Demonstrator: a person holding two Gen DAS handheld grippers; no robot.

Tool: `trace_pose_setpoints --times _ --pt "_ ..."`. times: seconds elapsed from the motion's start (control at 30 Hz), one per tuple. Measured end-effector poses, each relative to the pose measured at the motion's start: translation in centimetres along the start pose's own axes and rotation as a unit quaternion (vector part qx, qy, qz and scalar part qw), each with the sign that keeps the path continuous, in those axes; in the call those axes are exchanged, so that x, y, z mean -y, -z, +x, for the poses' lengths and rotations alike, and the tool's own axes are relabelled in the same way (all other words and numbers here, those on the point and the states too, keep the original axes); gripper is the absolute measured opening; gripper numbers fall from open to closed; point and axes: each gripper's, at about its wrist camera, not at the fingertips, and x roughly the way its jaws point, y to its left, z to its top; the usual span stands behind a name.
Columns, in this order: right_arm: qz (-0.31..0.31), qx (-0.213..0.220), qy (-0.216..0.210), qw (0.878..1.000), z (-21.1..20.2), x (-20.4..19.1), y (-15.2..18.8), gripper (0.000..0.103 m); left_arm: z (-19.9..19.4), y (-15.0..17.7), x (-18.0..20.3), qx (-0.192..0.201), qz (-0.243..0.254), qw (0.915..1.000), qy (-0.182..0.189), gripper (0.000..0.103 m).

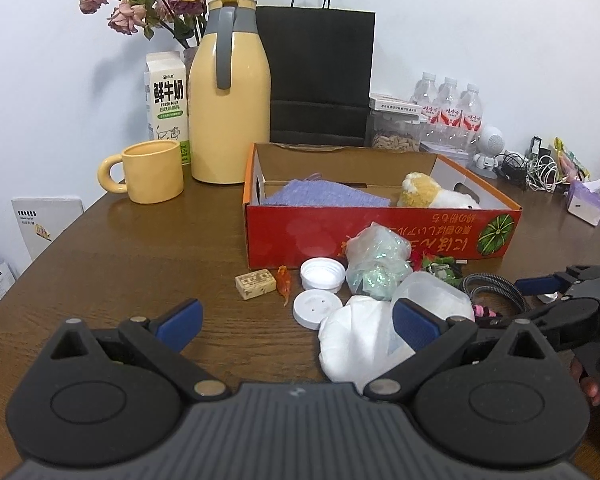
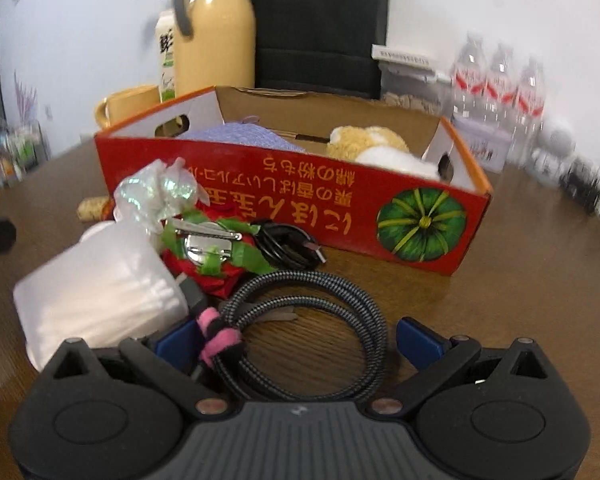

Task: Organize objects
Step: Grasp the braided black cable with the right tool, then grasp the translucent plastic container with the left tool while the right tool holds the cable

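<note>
On a brown wooden table (image 1: 120, 264), the left gripper (image 1: 298, 322) hangs with its blue-padded jaws spread wide and nothing between them, above a white round lid (image 1: 314, 307) and a crumpled white plastic bag (image 1: 360, 344). The right gripper (image 2: 300, 340) is likewise spread apart, its jaws straddling a coiled braided cable (image 2: 312, 320) bound with a pink and black strap (image 2: 218, 338) (whether the pads touch the cable cannot be told). Just left of the coil lies a clear tub of cotton swabs (image 2: 100, 296); beyond it sit a red and green fabric flower with a metal clip (image 2: 212, 248), a black cable (image 2: 288, 246) and a bag of iridescent shreds (image 2: 156, 196). Further left, a small wooden block (image 1: 256, 283), an orange trinket (image 1: 284, 282) and a white screw cap (image 1: 322, 274) lie near the front wall of the red cardboard box (image 1: 320, 236), which holds a purple knitted cloth (image 1: 324, 196) and a plush toy (image 1: 432, 194). Behind stand a yellow mug (image 1: 152, 176), a yellow thermos jug (image 1: 230, 96), a milk carton (image 1: 167, 96), a black paper bag (image 1: 316, 72) and water bottles (image 1: 452, 106)
</note>
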Motion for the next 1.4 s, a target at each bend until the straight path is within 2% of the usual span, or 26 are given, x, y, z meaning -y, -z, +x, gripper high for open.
trace_pose_setpoints --times 0.3,0.33,0.4,0.47,0.57,0.7,0.97,1.4 --pt "0.003 0.008 0.006 1.0 -0.2 0.1 0.3 0.103 0.6 0.0 0.6 -0.003 0.0 1.0 0.003 0.103" --pt "0.004 0.01 0.006 1.0 -0.1 0.1 0.3 0.102 0.7 0.0 0.7 -0.004 0.001 1.0 0.002 0.103" --pt "0.003 0.018 0.004 1.0 -0.4 0.0 0.4 0.093 0.8 0.1 0.8 -0.005 0.001 1.0 0.001 0.103" --pt "0.005 0.02 0.007 1.0 -0.6 0.0 0.6 0.092 0.9 0.1 1.0 -0.006 0.002 1.0 0.001 0.103" --pt "0.004 0.044 0.014 0.999 -1.7 -0.2 1.0 0.092 0.9 0.1 1.1 -0.006 0.002 1.0 0.001 0.103" --pt "-0.006 0.083 0.044 0.996 -3.4 -0.6 1.7 0.092 0.8 0.1 1.4 -0.006 0.004 1.0 -0.001 0.103" --pt "0.005 0.131 0.082 0.988 -5.6 -0.1 2.4 0.092 1.1 0.2 2.0 -0.008 0.007 0.9999 0.003 0.103" --pt "0.03 0.164 0.097 0.981 -7.1 0.8 3.0 0.092 1.8 0.0 5.3 -0.017 0.039 0.9986 0.03 0.103"
